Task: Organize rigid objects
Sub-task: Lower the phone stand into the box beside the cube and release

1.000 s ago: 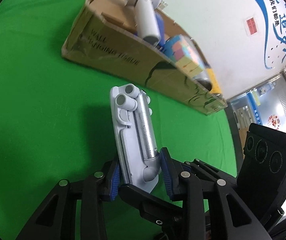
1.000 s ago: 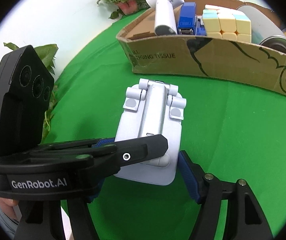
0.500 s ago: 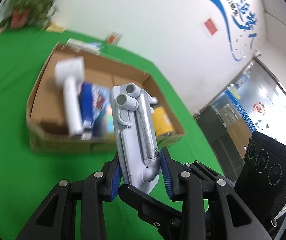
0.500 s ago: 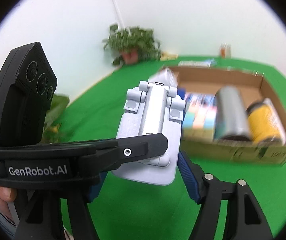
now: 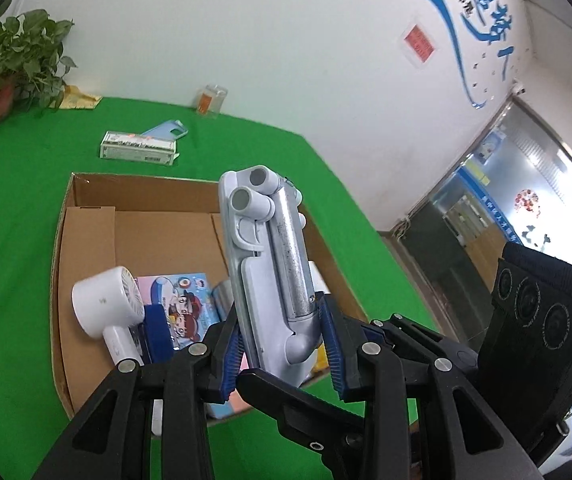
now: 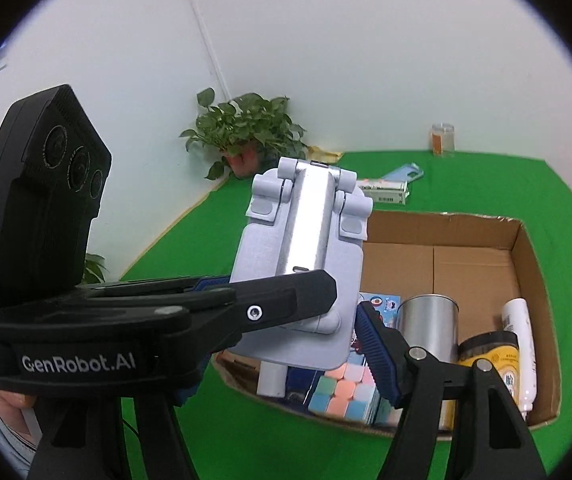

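Observation:
A pale lilac folding phone stand with a metal arm is held in the air above a cardboard box. My left gripper is shut on its lower end. My right gripper is shut on the same stand from another side, and the left gripper's black finger crosses in front of it. The box holds a white hand fan, a cartoon packet, a pastel cube, a metal can, a yellow jar and a white bottle.
On the green table behind the box lie a flat white carton, a blue phone case and a small clear jar. A potted plant stands at the far left corner. White walls bound the table.
Both grippers have lifted the stand from table level to well above the box. The views now look down into the box. The grip on the stand is unchanged.

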Demonstrator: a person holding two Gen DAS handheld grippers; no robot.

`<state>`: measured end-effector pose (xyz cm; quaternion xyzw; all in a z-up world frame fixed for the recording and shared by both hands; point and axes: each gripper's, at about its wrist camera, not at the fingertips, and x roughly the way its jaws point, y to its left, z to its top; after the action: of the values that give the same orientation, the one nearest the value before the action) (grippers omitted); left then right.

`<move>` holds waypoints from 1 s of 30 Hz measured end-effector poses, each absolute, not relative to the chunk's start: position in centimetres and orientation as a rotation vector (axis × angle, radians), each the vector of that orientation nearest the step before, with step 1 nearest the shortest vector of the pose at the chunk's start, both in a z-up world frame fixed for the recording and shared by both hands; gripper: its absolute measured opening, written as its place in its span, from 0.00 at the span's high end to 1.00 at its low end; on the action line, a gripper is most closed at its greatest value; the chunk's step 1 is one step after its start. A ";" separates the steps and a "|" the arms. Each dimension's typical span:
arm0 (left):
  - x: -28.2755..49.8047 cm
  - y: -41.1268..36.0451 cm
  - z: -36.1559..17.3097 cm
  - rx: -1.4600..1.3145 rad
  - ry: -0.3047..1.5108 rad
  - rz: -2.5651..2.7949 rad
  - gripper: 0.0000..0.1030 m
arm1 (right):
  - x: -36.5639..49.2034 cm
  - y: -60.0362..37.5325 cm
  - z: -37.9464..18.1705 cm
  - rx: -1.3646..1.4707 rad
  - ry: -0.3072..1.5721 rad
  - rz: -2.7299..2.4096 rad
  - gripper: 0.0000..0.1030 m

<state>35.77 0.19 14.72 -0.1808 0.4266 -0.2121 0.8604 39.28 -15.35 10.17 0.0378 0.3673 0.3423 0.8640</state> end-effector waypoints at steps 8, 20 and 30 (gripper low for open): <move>43.6 0.6 6.9 -0.454 1.093 -0.399 0.68 | 45.8 -14.4 4.3 0.123 0.996 0.725 0.35; 46.0 -0.9 1.6 -0.407 1.196 -0.384 0.55 | 46.9 -14.7 0.9 0.119 1.140 0.657 0.39; 38.0 0.6 7.6 -0.279 0.871 -0.238 0.22 | 41.7 -19.1 3.9 0.113 0.945 0.576 0.19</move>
<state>37.97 0.62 7.57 -0.1343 0.4196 -0.1144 0.8904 41.70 -19.14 3.93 0.0536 0.4486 0.2736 0.8491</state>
